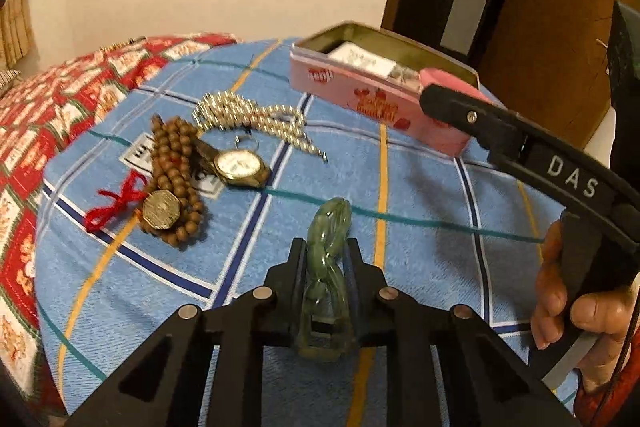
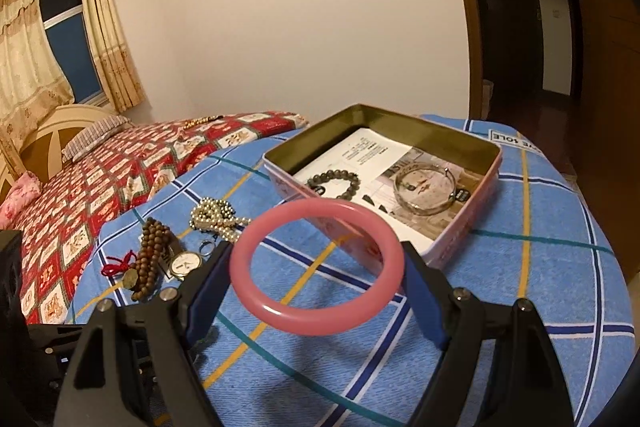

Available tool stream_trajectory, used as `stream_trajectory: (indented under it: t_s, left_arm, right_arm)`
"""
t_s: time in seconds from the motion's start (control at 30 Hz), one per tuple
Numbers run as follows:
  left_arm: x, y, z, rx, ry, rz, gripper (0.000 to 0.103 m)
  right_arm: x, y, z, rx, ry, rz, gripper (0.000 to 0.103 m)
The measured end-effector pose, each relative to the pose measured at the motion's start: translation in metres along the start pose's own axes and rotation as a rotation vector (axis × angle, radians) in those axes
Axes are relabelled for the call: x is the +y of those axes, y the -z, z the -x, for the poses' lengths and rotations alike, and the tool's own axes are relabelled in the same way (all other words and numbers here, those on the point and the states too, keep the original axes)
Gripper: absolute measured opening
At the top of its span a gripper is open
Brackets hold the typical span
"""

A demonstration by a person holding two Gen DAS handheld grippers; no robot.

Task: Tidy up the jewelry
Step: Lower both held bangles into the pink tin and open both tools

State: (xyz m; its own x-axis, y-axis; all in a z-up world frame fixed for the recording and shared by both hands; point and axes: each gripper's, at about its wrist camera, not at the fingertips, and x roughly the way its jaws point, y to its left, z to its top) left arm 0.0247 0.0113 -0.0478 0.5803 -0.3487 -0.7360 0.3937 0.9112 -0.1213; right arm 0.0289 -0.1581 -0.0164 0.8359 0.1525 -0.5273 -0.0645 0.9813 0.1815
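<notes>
My left gripper (image 1: pixel 325 259) is shut on a green jade bangle (image 1: pixel 330 227), held edge-on above the blue checked cloth. My right gripper (image 2: pixel 316 259) is shut on a pink bangle (image 2: pixel 256 255), held above the cloth just in front of the open pink tin (image 2: pixel 468 239); it also shows in the left wrist view (image 1: pixel 436 95) at the tin (image 1: pixel 360 87). In the tin lie a dark bead bracelet (image 2: pixel 334 183) and a clear bangle (image 2: pixel 426 193) on paper. On the cloth lie a pearl necklace (image 1: pixel 248 119), brown prayer beads (image 1: pixel 172 163), a watch (image 1: pixel 238 165) and a coin with red string (image 1: pixel 160 209).
The blue checked cloth (image 2: pixel 540 267) covers a rounded surface. A bed with a red patterned cover (image 2: pixel 100 179) lies to the left. A small ring (image 2: pixel 207 247) sits by the watch. A doorway (image 2: pixel 520 27) is behind on the right.
</notes>
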Motion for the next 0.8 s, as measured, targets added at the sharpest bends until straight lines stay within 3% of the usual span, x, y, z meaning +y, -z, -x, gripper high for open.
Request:
stream_trajectory:
  t_s: [0.2,0.3,0.53,0.8]
  left_arm:
    - [-0.009,-0.015,0.022,-0.172,-0.061,-0.037,0.018]
    - [-0.007,-0.033,0.021,-0.215,-0.031,0.007,0.018]
    - [-0.024,-0.085,-0.003,-0.282,-0.013,0.001,0.018]
    - [-0.036,-0.138,-0.058,-0.273,-0.019,0.007,0.018]
  right_arm:
    - [-0.003,-0.008,0.014,-0.065,0.013,-0.008,0.083]
    - [-0.008,-0.018,0.015,-0.087,0.044,0.006,0.083]
    - [-0.044,-0.05,-0.002,-0.107,0.116,-0.05,0.083]
    - [-0.073,-0.073,-0.044,-0.074,0.155,-0.126,0.083]
